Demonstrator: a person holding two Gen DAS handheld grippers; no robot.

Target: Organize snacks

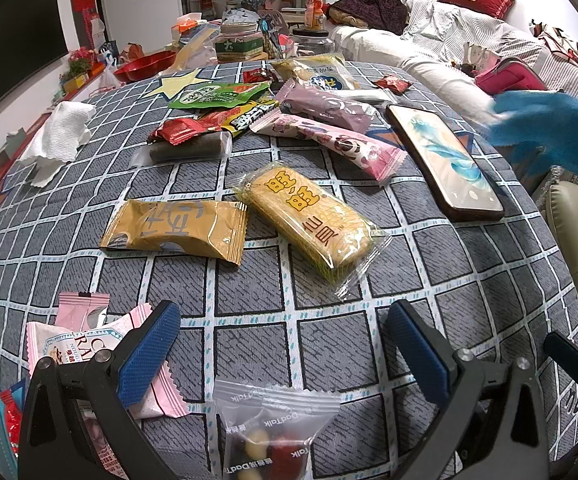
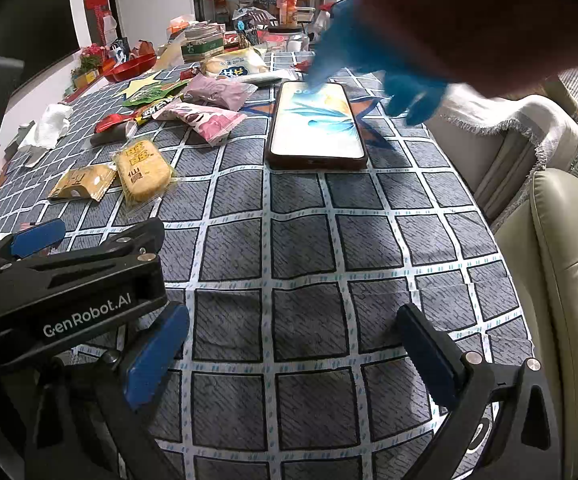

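Many wrapped snacks lie on the checked tablecloth (image 1: 249, 344). In the left wrist view a yellow rice-cracker pack (image 1: 309, 216) and a tan packet (image 1: 177, 228) lie mid-table, with pink (image 1: 329, 140), purple (image 1: 325, 106) and green (image 1: 221, 96) packets behind. My left gripper (image 1: 285, 344) is open and empty above the near cloth, a pink nougat packet (image 1: 89, 340) by its left finger and a clear bag of candies (image 1: 269, 428) below it. My right gripper (image 2: 293, 344) is open and empty over bare cloth; the left gripper's body (image 2: 69, 280) shows at its left.
A phone (image 2: 317, 124) lies face up on the cloth, and a blue-gloved hand (image 2: 353, 52) touches its far end. A white tissue (image 1: 57, 136) lies at left. Jars (image 1: 241, 40), a red bowl (image 1: 145, 66) and bottles stand at the far edge. A beige chair (image 2: 561, 272) is at right.
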